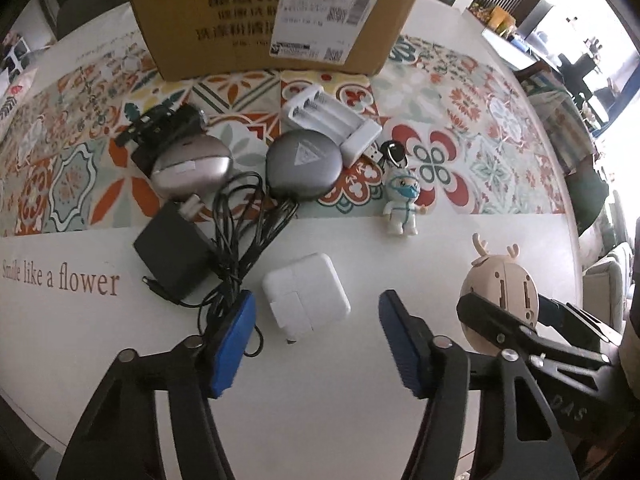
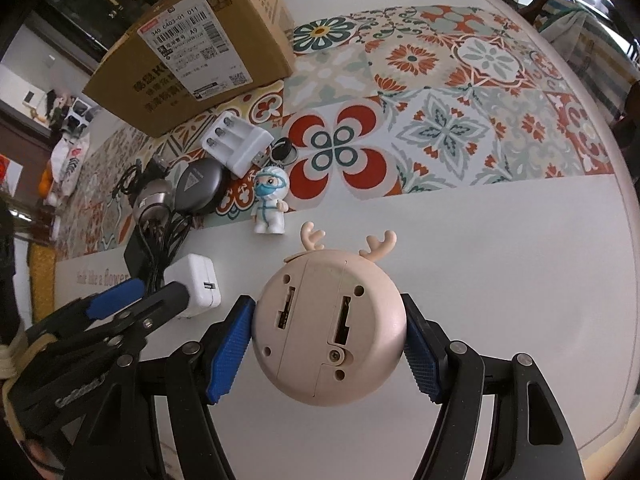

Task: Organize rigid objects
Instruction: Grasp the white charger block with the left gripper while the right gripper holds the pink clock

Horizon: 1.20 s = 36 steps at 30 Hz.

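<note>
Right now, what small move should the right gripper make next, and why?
Probably lift the round deer gadget and carry it toward the cardboard box: the right gripper has its blue fingers against both sides, while the left gripper stands open and idle.

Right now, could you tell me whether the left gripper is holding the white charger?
No, the left gripper is open, and the white charger lies on the table between its blue fingertips, untouched.
</note>
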Available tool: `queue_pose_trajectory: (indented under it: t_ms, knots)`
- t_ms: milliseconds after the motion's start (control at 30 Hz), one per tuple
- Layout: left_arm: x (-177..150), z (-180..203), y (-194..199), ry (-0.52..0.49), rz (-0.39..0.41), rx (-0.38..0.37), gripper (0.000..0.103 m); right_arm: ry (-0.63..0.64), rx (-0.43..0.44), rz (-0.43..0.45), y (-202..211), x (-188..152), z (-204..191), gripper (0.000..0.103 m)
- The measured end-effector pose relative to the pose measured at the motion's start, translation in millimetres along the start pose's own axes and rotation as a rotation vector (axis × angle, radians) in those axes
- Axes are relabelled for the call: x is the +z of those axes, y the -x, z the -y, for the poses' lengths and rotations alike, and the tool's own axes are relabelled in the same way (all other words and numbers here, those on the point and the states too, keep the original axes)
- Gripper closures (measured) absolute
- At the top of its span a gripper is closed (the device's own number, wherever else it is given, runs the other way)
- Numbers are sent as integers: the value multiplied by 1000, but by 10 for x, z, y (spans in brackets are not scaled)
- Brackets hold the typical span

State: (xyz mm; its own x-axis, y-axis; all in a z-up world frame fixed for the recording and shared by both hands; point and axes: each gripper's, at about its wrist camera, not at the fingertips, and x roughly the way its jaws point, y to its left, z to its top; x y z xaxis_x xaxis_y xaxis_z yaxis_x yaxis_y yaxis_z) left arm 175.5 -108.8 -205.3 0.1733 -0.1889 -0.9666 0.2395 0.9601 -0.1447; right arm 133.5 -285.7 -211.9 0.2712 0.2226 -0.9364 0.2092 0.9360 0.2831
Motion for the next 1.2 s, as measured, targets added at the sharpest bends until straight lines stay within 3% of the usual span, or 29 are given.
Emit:
queue_pose_trajectory:
  t_ms: [367, 600, 1200]
  knots:
    - [29, 42, -278, 11, -69, 71, 49, -2, 6, -27, -111, -6, 45, 33]
    - [27, 10, -384, 33, -95, 58, 54, 32, 1, -36, -142, -9, -64, 33]
    - [-7, -68, -172, -37, 8, 22, 58, 29, -49, -8, 22, -86, -134, 33]
